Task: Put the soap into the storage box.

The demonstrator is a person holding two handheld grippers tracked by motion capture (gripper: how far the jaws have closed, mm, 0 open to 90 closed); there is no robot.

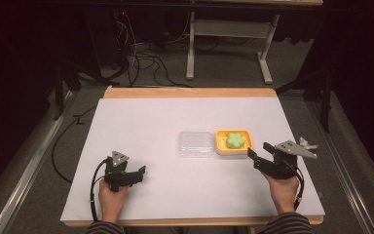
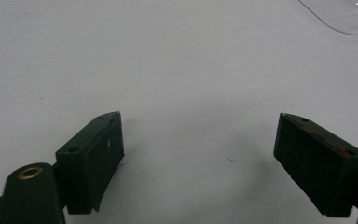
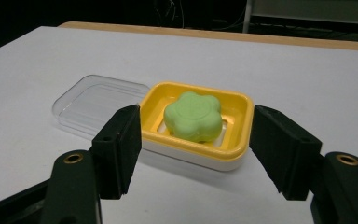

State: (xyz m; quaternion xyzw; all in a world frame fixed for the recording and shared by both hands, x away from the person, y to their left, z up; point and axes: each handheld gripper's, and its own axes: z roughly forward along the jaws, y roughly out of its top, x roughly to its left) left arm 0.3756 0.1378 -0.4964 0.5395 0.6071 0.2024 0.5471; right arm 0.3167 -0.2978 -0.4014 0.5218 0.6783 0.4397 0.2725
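Observation:
A yellow soap dish (image 1: 222, 147) sits right of the table's middle and holds a green flower-shaped soap (image 1: 234, 140). A clear plastic lid (image 1: 195, 143) lies flat against the dish's left side. My right gripper (image 1: 259, 150) hovers just right of the dish, pointing at it, open with nothing between its pads. In the right gripper view the dish (image 3: 242, 116), the soap (image 3: 193, 115) and the lid (image 3: 98, 105) lie just beyond my right gripper (image 3: 196, 135). My left gripper (image 1: 140, 173) rests low at the front left, open over bare table (image 2: 198, 140); the lid's corner (image 2: 349, 18) shows far off.
A white sheet (image 1: 151, 117) covers the tabletop, with a wooden edge (image 1: 190, 92) at the back. Beyond the table are floor cables (image 1: 146, 63) and the white legs of another table (image 1: 191, 53). Dark space lies at both sides.

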